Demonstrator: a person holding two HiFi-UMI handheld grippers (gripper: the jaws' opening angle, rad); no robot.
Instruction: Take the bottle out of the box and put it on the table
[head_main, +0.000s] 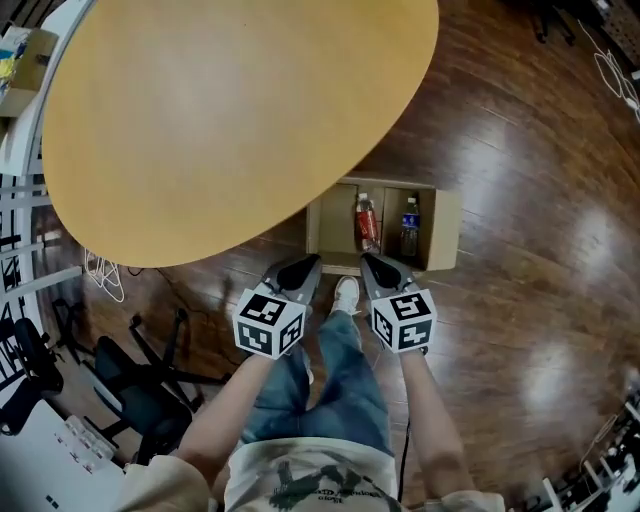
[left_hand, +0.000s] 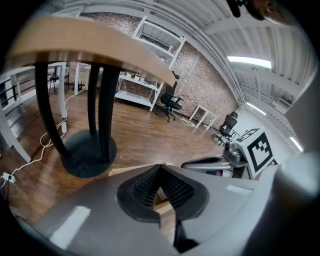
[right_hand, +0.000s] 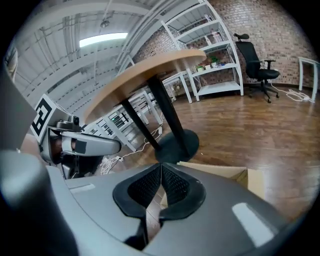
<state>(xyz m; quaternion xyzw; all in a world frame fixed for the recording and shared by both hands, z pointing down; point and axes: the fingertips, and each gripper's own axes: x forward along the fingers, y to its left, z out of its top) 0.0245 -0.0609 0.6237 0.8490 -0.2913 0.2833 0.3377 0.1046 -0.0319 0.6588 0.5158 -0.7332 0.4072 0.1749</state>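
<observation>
An open cardboard box (head_main: 440, 232) stands on the wooden floor, partly under the edge of the round wooden table (head_main: 220, 110). Inside it lie a red-labelled bottle (head_main: 366, 222) and a darker bottle with a blue label (head_main: 410, 228). My left gripper (head_main: 306, 264) and right gripper (head_main: 368, 260) hang side by side just in front of the box's near wall, both shut and empty. In the left gripper view the jaws (left_hand: 160, 169) meet at the tips over the box edge (left_hand: 125, 171). The right gripper (right_hand: 161, 168) likewise shows closed pads, with the box (right_hand: 235, 174) beyond them.
The table's black pedestal (left_hand: 90, 155) (right_hand: 176, 145) stands on the floor behind the box. My legs and a white shoe (head_main: 346, 293) are between the grippers. A black office chair (head_main: 140, 385) and cables (head_main: 105, 272) lie at the lower left. White shelving (right_hand: 215, 55) lines the brick wall.
</observation>
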